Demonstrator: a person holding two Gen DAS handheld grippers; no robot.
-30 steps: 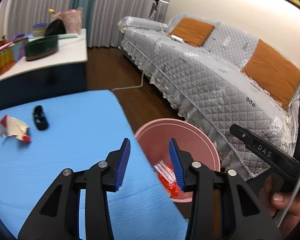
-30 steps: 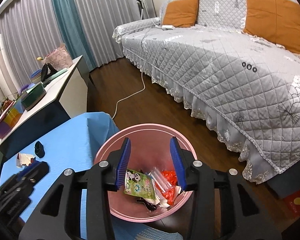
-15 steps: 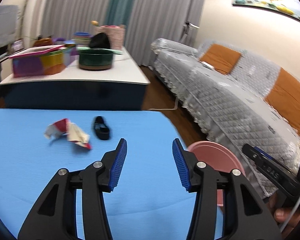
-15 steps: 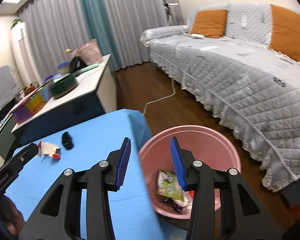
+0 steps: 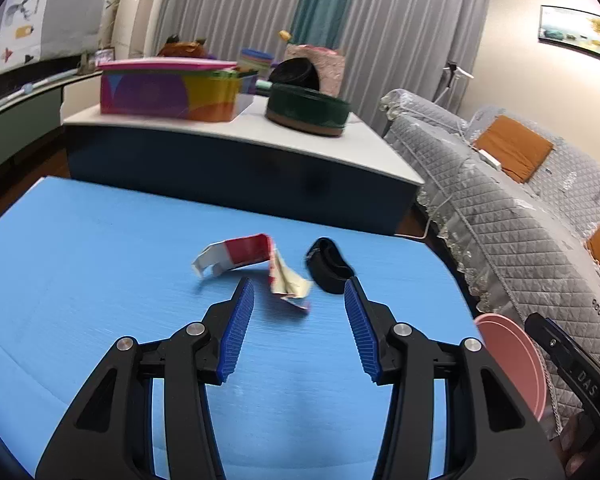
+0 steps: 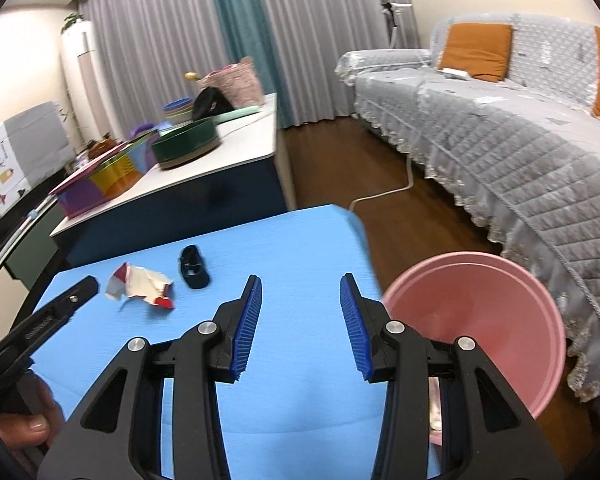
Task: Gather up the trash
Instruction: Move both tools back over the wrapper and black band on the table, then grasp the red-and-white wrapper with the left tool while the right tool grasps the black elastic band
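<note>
A crumpled red and white paper wrapper (image 5: 256, 268) lies on the blue table (image 5: 100, 272), with a small black object (image 5: 329, 268) just to its right. My left gripper (image 5: 299, 328) is open and empty, its tips just short of the wrapper. The wrapper (image 6: 140, 285) and black object (image 6: 194, 267) also show in the right wrist view, far left. My right gripper (image 6: 300, 322) is open and empty over the table's right part. The pink bin (image 6: 480, 320) stands off the table's right edge; its rim shows in the left wrist view (image 5: 512, 364).
A white-topped counter (image 5: 240, 136) behind the table carries a colourful box (image 5: 168, 94), a dark green round tin (image 5: 306, 110) and other items. A grey quilted sofa (image 6: 500, 128) with orange cushions runs along the right. A white cable (image 6: 384, 194) lies on the wood floor.
Both grippers swung left, away from the pink bin, toward the table. The left gripper has moved close to the wrapper. Both stayed open.
</note>
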